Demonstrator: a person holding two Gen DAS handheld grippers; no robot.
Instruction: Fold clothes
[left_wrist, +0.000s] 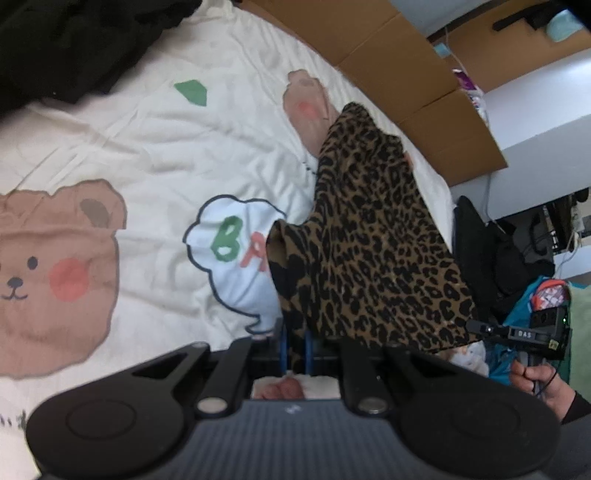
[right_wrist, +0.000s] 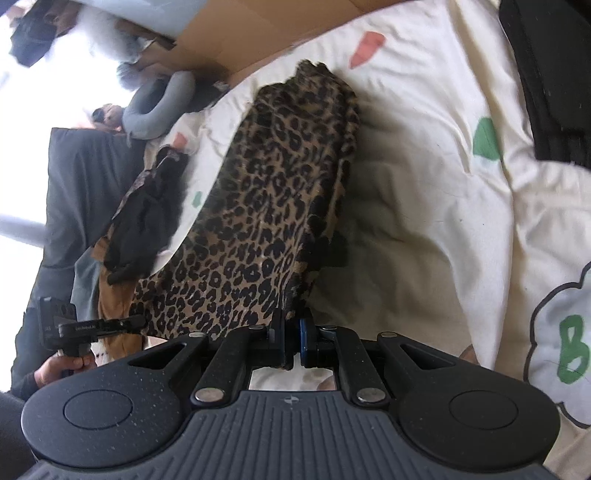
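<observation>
A leopard-print garment (left_wrist: 373, 236) hangs stretched between both grippers above a cream bedspread (left_wrist: 147, 147) printed with bears. My left gripper (left_wrist: 295, 350) is shut on one near corner of the cloth, its blue pads pinching the edge. My right gripper (right_wrist: 293, 339) is shut on the other near corner of the leopard-print garment (right_wrist: 266, 206). The far end of the garment still rests on the bedspread (right_wrist: 424, 166). Each view shows the other gripper at its side: the right gripper (left_wrist: 476, 326) at lower right, the left gripper (right_wrist: 140, 322) at lower left, each held by a hand.
Black clothing (left_wrist: 74, 40) lies at the bed's far corner. Flattened cardboard (left_wrist: 399, 70) lines the bed's far side. Dark clothes (right_wrist: 147, 214) and a grey neck pillow (right_wrist: 159, 103) lie on the bed's left side. A black bag (left_wrist: 487, 251) and cluttered shelves stand beyond the edge.
</observation>
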